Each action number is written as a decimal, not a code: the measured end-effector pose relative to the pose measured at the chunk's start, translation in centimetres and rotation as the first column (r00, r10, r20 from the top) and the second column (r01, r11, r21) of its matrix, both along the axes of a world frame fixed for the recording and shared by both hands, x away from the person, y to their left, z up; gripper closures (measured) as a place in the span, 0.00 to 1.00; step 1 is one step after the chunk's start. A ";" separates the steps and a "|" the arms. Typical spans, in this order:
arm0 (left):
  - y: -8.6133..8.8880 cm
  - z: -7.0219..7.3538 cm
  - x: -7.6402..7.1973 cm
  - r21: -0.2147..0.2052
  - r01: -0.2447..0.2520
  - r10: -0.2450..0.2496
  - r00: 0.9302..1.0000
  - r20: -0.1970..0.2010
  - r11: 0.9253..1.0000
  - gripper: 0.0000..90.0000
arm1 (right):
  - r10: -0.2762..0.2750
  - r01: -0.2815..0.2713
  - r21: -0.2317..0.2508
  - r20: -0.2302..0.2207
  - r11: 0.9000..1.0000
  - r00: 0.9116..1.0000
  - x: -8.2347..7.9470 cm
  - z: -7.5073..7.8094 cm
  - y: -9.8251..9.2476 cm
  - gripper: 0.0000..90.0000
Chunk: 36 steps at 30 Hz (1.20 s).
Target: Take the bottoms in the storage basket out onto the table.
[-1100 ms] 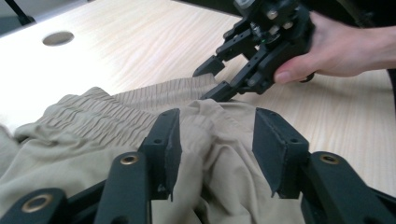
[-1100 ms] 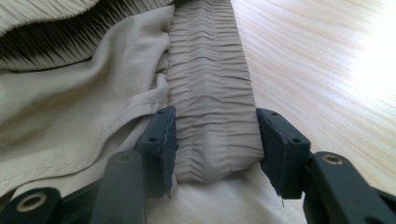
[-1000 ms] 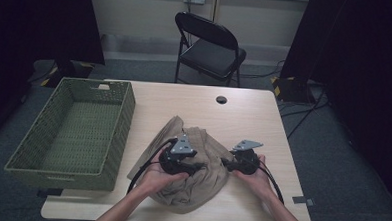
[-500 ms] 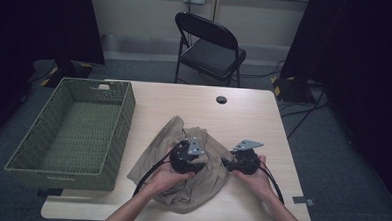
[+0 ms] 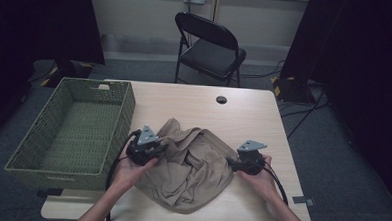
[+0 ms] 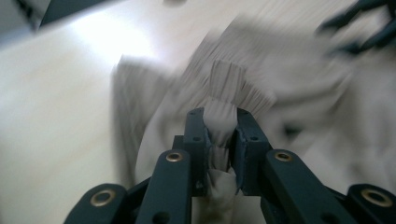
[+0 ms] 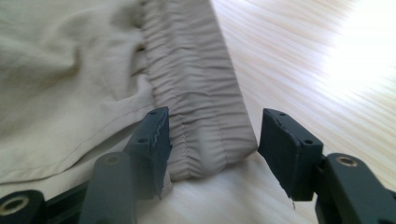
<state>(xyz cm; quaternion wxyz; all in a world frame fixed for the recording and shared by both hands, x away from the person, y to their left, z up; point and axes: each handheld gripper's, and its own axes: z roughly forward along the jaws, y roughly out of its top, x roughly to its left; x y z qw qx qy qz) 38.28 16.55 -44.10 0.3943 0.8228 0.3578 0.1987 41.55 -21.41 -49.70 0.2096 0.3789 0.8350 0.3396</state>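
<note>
My left gripper (image 6: pixel 219 140) has just closed, pinching the crumpled tan fabric garment's (image 5: pixel 191 165) gathered fold, while my right gripper (image 7: pixel 212 140), jaws opening, straddles its waistband unclamped.

The left gripper view is smeared with motion blur, so the tan garment (image 6: pixel 261 88) loses its folds past the pinched bit, and the other gripper (image 6: pixel 359 28) at 2 o'clock is just dark streaks, can't tell how its jaws stand. In the high view the left gripper (image 5: pixel 154 149) has its jaw tips buried in cloth, the right gripper (image 5: pixel 231 163) hides its tips at the cloth's 3 o'clock edge, and both forearms get cut off at 6 o'clock. The small dark round thing (image 5: pixel 221 99) near the table's 12 o'clock edge is too tiny to identify. In the right gripper view the garment runs off at 9 and 12 o'clock.
</note>
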 end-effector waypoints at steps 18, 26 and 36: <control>0.3 -3.8 1.5 -0.038 -0.028 0.022 0.989 -0.149 0.999 0.86 | -0.144 0.151 0.089 -0.082 0.984 0.986 1.6 -0.1 -4.2 0.53; 0.4 -3.6 1.4 -0.056 -0.028 0.019 0.989 -0.148 0.998 0.85 | -0.143 0.154 0.153 -0.082 0.976 0.986 1.4 0.4 -4.0 0.71; 0.6 -2.7 1.1 -0.100 -0.008 -0.004 0.993 -0.119 0.995 0.85 | -0.058 0.052 0.272 0.016 0.961 0.998 -0.4 3.8 -2.7 0.93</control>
